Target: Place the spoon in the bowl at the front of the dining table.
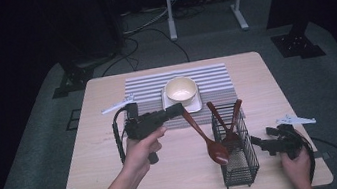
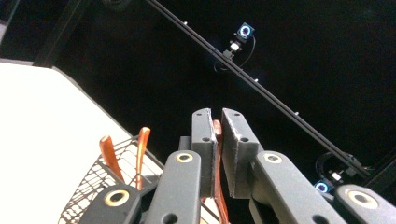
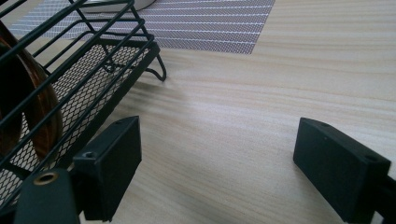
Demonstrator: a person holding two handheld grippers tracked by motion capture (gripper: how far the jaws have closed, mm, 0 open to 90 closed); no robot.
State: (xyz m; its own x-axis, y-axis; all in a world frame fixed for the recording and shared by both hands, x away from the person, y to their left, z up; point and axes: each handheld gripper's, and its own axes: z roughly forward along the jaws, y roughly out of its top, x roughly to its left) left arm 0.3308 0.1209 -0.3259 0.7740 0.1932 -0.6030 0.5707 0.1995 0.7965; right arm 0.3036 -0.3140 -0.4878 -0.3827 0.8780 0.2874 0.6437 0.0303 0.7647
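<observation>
We see the left gripper (image 1: 177, 109) raised over the middle of the pale wooden table (image 1: 99, 150), its two flat black jaws pinched onto the slim handle of a glossy reddish-brown spoon (image 1: 207, 138); in the left gripper view that handle (image 2: 217, 163) runs as a thin orange-brown strip down the narrow slot between the jaw pads. The spoon slants down and to the right, its rounded bowl hanging just left of a tall, box-shaped black wire caddy (image 1: 237, 157), near the caddy's upper rim; whether the two touch we cannot tell. The caddy has thin bar sides and a fine mesh floor, and two more lacquered utensils (image 1: 225, 116) stand crossed inside it. The right gripper (image 1: 259, 143) rests low at the table's right edge, just beside the caddy, with its blocky matte jaws spread wide and nothing between them; its own view looks across smooth, straight-grained wood, with the caddy's mesh (image 3: 70, 88) at the left. Behind the spoon, a round cream bowl (image 1: 181, 90) sits on a square white plate (image 1: 197, 104), on a finely striped grey placemat (image 1: 145, 90).
</observation>
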